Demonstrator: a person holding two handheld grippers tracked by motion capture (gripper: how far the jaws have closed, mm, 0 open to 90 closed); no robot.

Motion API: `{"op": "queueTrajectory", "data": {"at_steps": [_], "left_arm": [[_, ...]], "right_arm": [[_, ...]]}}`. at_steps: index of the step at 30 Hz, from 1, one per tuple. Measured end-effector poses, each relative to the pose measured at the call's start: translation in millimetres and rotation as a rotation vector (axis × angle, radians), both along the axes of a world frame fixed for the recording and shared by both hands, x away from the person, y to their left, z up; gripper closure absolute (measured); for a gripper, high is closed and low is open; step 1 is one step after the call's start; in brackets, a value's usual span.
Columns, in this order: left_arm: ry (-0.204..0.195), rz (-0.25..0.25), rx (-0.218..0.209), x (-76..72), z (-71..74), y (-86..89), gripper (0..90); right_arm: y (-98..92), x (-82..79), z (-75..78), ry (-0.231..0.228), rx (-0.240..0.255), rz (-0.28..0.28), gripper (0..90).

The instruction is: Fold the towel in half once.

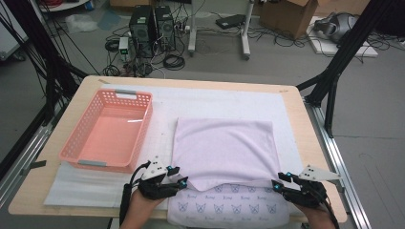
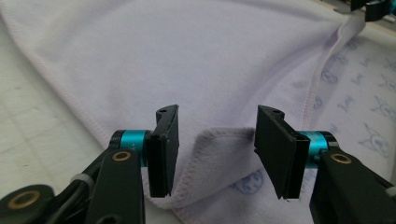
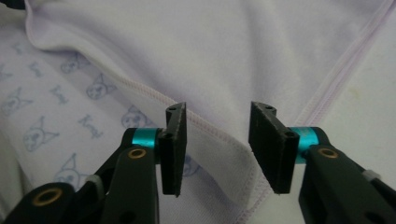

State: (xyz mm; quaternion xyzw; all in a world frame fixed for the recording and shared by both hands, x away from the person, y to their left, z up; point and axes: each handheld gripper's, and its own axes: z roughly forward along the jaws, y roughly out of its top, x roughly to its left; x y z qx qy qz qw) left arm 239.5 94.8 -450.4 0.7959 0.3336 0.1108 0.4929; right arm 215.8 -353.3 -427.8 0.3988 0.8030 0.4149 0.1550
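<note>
A pale lilac towel (image 1: 224, 148) lies folded on the white mat, its plain upper layer turned over a layer printed with small cartoon faces (image 1: 229, 205) that shows along the near edge. My left gripper (image 1: 177, 175) stands open at the near left corner of the upper layer. In the left gripper view the stitched corner (image 2: 219, 140) lies between the jaws of the left gripper (image 2: 218, 112), untouched by the pads. My right gripper (image 1: 279, 181) is open at the near right corner. The hem (image 3: 219, 140) runs between the parted jaws of the right gripper (image 3: 218, 108).
A pink plastic basket (image 1: 138, 136) with nothing in it stands on the left of the white mat (image 1: 157, 109). The wooden table's right edge (image 1: 305, 129) runs close beside the towel. Black frame legs, computers and cables stand on the floor beyond.
</note>
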Motion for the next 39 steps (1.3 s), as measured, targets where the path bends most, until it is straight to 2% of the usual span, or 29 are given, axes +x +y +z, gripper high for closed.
{"op": "queueTrajectory", "data": {"at_steps": [2, 5, 7, 9, 17, 25, 31, 33, 34, 35, 36, 39], "left_arm": [[0.009, 0.005, 0.023, 0.6, -0.4, -2.3, 55.5], [0.018, 0.031, 0.054, 0.9, -1.4, -4.8, 64.4], [0.012, 0.028, 0.092, 0.0, -1.8, -7.5, 78.5], [0.019, 0.039, 0.08, -1.9, -1.5, -7.1, 84.2], [0.029, 0.035, -0.054, -18.1, 12.7, 18.9, 85.0], [0.025, -0.017, -0.068, -48.4, 19.8, 27.9, 85.1], [0.046, -0.044, -0.063, -70.0, 15.6, 29.3, 84.8], [0.048, -0.052, -0.065, -72.3, 14.6, 29.1, 83.5], [0.04, -0.046, -0.073, -71.0, 14.9, 29.2, 79.4], [0.031, -0.033, -0.087, -67.7, 15.6, 29.9, 68.5], [0.026, -0.019, -0.108, -62.7, 16.7, 30.9, 57.7], [-0.007, 0.025, -0.15, -45.9, 20.4, 33.3, 45.8]], "right_arm": [[3.0, 2.0, -4.9, 0.009, -0.037, -0.005, 62.6], [5.7, 3.6, -12.8, 0.024, -0.1, 0.006, 76.2], [5.0, 3.4, -13.3, 0.022, -0.098, 0.02, 82.5], [4.4, 1.2, -9.7, 0.021, -0.086, 0.02, 83.6], [-12.1, -19.0, 3.0, 0.008, 0.01, 0.053, 84.6], [-16.5, -49.5, 12.5, -0.002, 0.039, 0.112, 84.9], [-17.5, -72.7, 9.6, 0.028, 0.023, 0.151, 84.8], [-18.3, -78.6, 7.2, 0.037, 0.018, 0.16, 81.8], [-18.7, -80.0, 6.7, 0.043, 0.02, 0.153, 73.7], [-19.9, -79.6, 6.7, 0.031, 0.024, 0.13, 66.7], [-22.4, -77.8, 7.9, 0.03, 0.039, 0.111, 65.6], [-28.2, -67.3, 13.0, 0.007, 0.075, 0.043, 62.5]]}}
